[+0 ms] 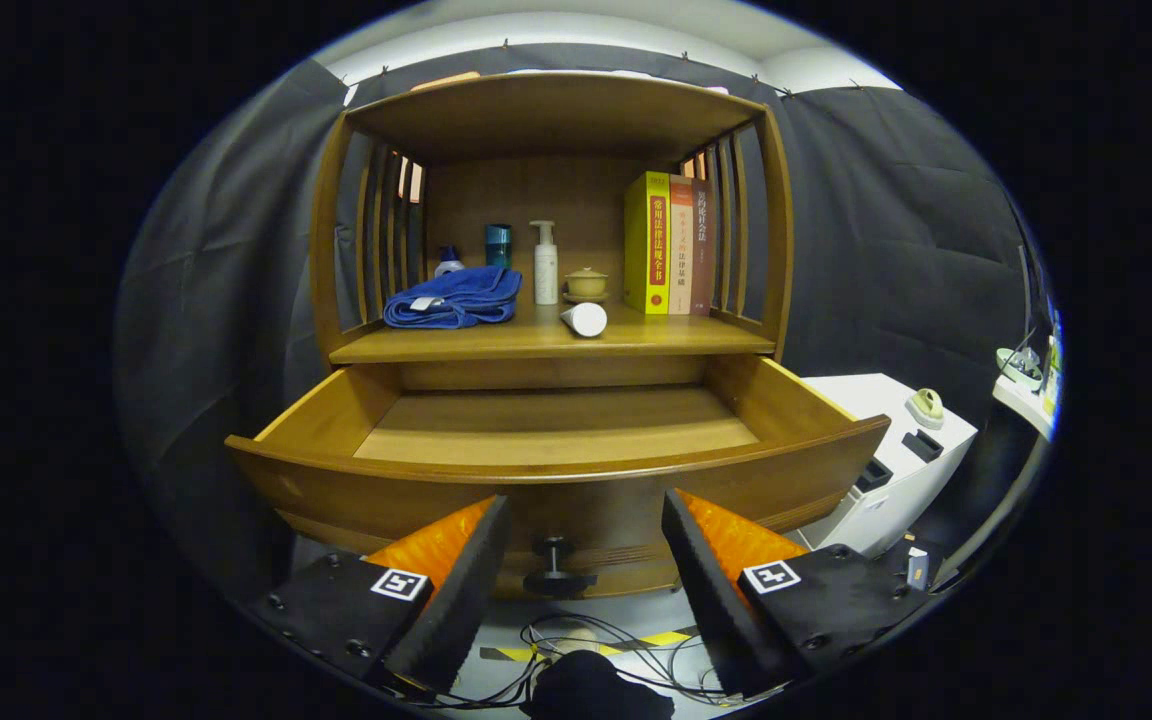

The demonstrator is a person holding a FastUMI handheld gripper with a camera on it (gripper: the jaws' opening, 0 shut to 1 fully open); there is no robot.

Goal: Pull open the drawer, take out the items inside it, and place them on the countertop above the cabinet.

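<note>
The wooden cabinet's drawer [556, 440] stands pulled out toward me, and its bare wooden floor shows no items. A dark knob [554, 560] on the drawer front sits between my fingers, untouched by either. My gripper [586, 525] is open, its fingers spread wide just in front of the drawer front. On the countertop [656, 338] above the drawer lie a folded blue towel [454, 298] and a white tube [584, 319] on its side. Behind them stand a white pump bottle [545, 263], a teal cup [498, 245] and a small lidded bowl [586, 283].
Three upright books [671, 245] stand at the right of the countertop, under a wooden top shelf. A white box-like unit [896, 450] sits right of the cabinet. Cables [586, 640] and yellow-black tape lie on the floor below my fingers.
</note>
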